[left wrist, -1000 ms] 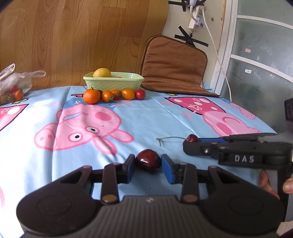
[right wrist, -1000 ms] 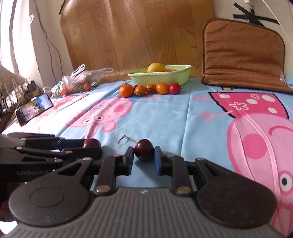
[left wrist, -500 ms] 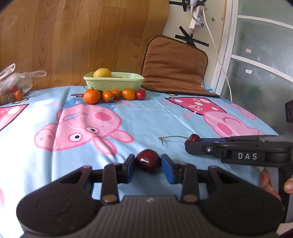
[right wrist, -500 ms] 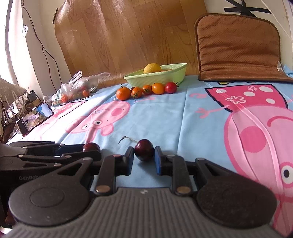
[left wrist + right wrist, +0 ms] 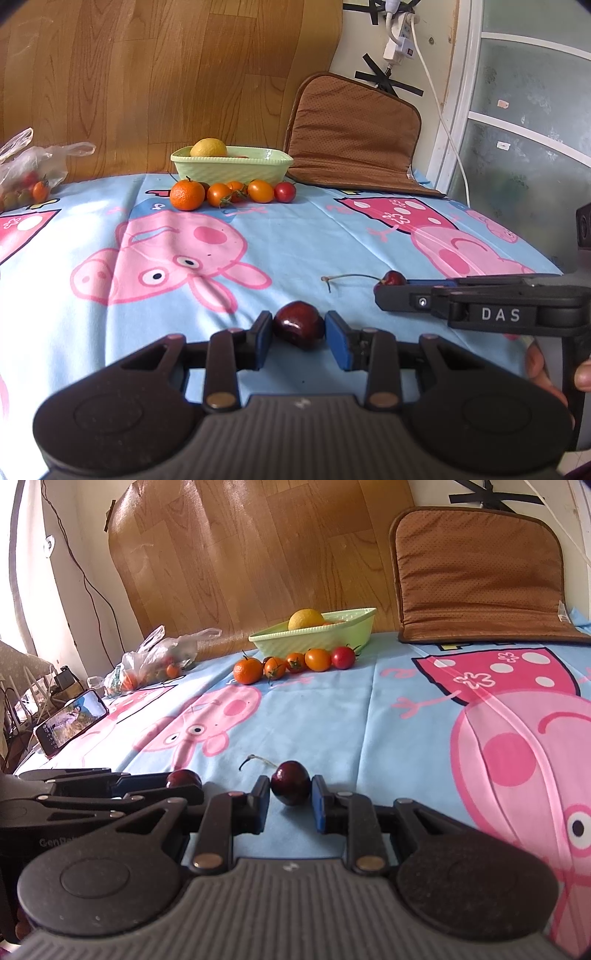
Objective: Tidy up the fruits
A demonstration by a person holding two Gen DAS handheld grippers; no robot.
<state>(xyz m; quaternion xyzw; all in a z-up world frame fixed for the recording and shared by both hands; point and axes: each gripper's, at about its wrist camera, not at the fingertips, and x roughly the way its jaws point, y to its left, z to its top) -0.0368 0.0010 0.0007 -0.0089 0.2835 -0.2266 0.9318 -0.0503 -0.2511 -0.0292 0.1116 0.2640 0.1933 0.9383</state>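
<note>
Two dark red cherries lie on the blue cartoon-pig tablecloth [image 5: 314, 236]. My left gripper [image 5: 298, 334] is shut on a stemless cherry [image 5: 299, 324]; it shows from the side in the right wrist view [image 5: 181, 778]. My right gripper [image 5: 290, 800] is shut on a stemmed cherry [image 5: 290, 782], also seen in the left wrist view [image 5: 393, 277]. Both sit low over the cloth, side by side. A green bowl [image 5: 232, 165] with a yellow fruit [image 5: 208, 147] stands at the far side. A tangerine [image 5: 187, 194] and small tomatoes [image 5: 260, 191] line up before it.
A brown cushion [image 5: 351, 129] leans on the wall at the back right. A plastic bag of tomatoes [image 5: 155, 661] lies far left. A phone [image 5: 72, 716] stands propped near the left edge. The cloth's right edge drops off beside a glass door [image 5: 535, 129].
Both grippers have lifted and pitched slightly with their cherries still held; the right wrist view has swung to show more of the table's left side.
</note>
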